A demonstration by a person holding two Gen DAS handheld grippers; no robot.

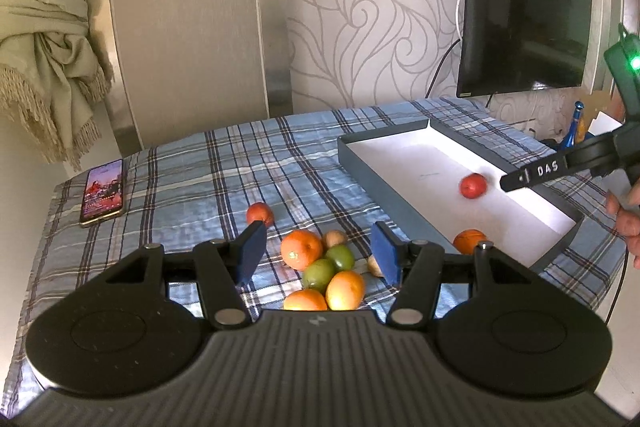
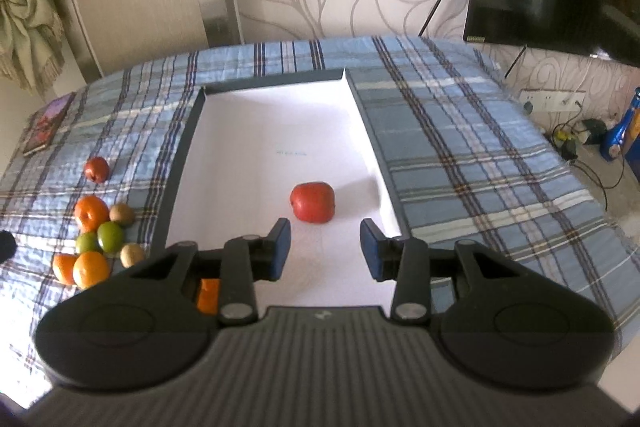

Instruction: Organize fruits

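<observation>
A pile of fruit lies on the plaid cloth: oranges (image 1: 301, 249), green fruits (image 1: 319, 273) and small brown fruits (image 1: 334, 238). A red fruit (image 1: 259, 214) lies apart behind the pile. My left gripper (image 1: 318, 251) is open and empty, hovering just above the pile. A grey tray with a white floor (image 2: 248, 131) holds a red fruit (image 2: 312, 201) and an orange (image 1: 469, 240) at its near corner. My right gripper (image 2: 325, 247) is open and empty, over the tray just in front of the red fruit. The pile also shows in the right wrist view (image 2: 98, 239).
A phone (image 1: 102, 191) lies at the table's far left corner. A dark TV (image 1: 520, 15) hangs on the wall behind. A curtain (image 1: 44, 39) hangs at the left. A blue bottle (image 2: 618, 133) and cables sit on the floor to the right.
</observation>
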